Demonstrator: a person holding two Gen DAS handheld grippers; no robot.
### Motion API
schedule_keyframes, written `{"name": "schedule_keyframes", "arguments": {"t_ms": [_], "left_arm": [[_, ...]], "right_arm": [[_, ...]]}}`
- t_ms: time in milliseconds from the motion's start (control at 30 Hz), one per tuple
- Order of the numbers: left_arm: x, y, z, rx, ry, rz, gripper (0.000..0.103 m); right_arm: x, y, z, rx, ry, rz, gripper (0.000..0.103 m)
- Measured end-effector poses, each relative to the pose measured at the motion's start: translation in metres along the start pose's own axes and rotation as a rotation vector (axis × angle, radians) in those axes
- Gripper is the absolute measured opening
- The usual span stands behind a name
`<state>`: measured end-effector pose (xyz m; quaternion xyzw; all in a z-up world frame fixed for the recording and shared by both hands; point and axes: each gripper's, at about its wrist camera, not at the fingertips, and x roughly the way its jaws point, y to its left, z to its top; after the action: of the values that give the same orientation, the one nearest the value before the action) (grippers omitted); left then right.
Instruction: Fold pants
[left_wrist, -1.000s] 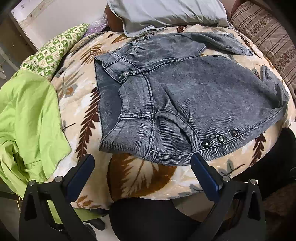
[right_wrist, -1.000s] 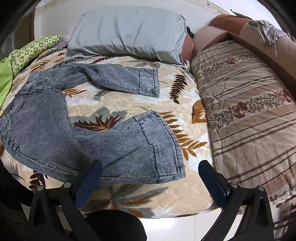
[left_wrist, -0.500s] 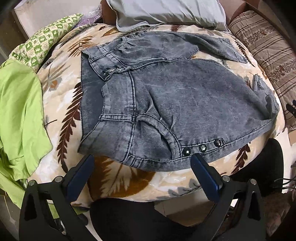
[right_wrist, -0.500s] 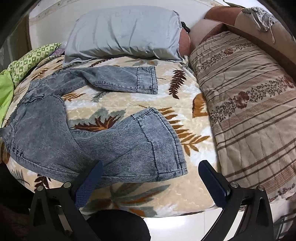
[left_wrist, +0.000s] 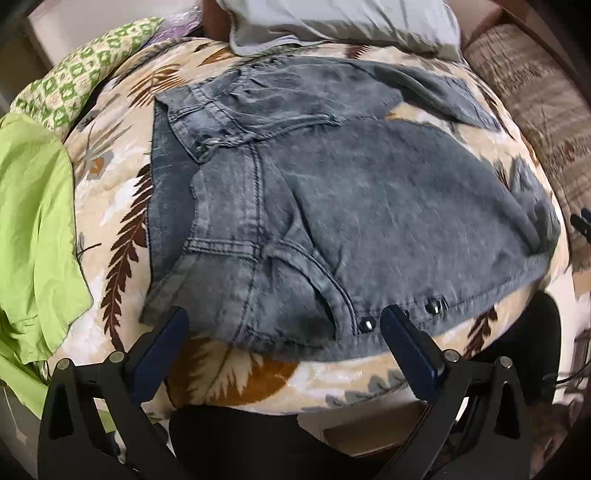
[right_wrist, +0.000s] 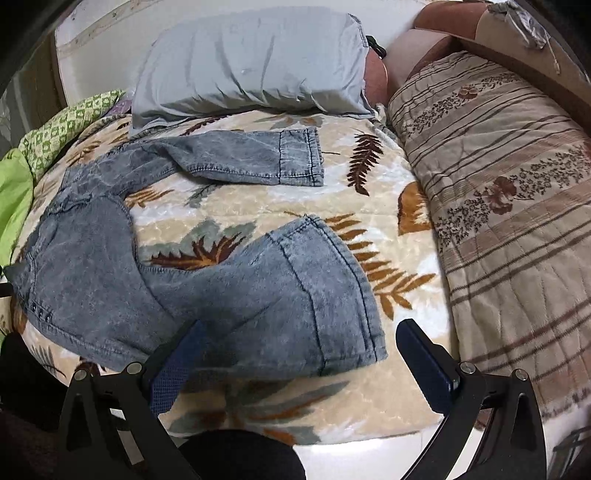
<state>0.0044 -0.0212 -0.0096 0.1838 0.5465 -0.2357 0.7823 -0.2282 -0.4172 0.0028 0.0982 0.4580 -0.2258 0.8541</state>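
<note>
So we've got the grey denim pants (left_wrist: 369, 206) spread flat on the leaf-print blanket (left_wrist: 236, 373), legs splayed apart in a V. Our left gripper (left_wrist: 284, 332) has its fingers spread wide, holding nothing, and the waistband corner with the row of studs (left_wrist: 430, 305) sits right between the fingertips, just past them. Our right gripper (right_wrist: 299, 347) is also spread wide and holding nothing; the near leg's hem (right_wrist: 343, 288) lies between and just ahead of its fingers, with the left fingertip (right_wrist: 186, 341) over the denim edge. The other leg (right_wrist: 258, 158) stretches farther ahead, toward the grey pillow (right_wrist: 251, 62). Beyond the right finger there's a striped floral quilt (right_wrist: 509, 192); off past the left gripper's left finger, a lime green cloth (left_wrist: 33, 229).
</note>
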Motion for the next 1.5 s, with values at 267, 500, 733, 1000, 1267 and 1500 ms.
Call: {"name": "schedule_keyframes", "arguments": {"t_ms": [267,500,733,1000,1267,1500], "left_arm": [[0.021,0.07,0.028,-0.246,0.08,-0.009,0.103],[0.038,0.101,0.024,-0.403,0.129,-0.092,0.103],[0.071,0.084,0.015,-0.417,0.228,-0.166,0.103],[0.047,0.057,0.014,-0.372,0.156,-0.135,0.05],[0.053,0.068,0.003,-0.381,0.193,-0.046,0.049],[0.02,0.072,-0.003,-0.344,0.116,-0.128,0.056]], "right_arm": [[0.05,-0.039,0.041,0.068,0.048,-0.026,0.102],[0.11,-0.035,0.057,0.054,0.148,0.014,0.102],[0.128,-0.025,0.048,0.04,0.205,0.111,0.09],[0.093,-0.027,0.053,0.01,0.1,0.119,0.012],[0.11,-0.09,0.049,0.219,0.144,0.013,0.022],[0.055,-0.111,0.025,0.349,0.039,0.094,0.075]]}}
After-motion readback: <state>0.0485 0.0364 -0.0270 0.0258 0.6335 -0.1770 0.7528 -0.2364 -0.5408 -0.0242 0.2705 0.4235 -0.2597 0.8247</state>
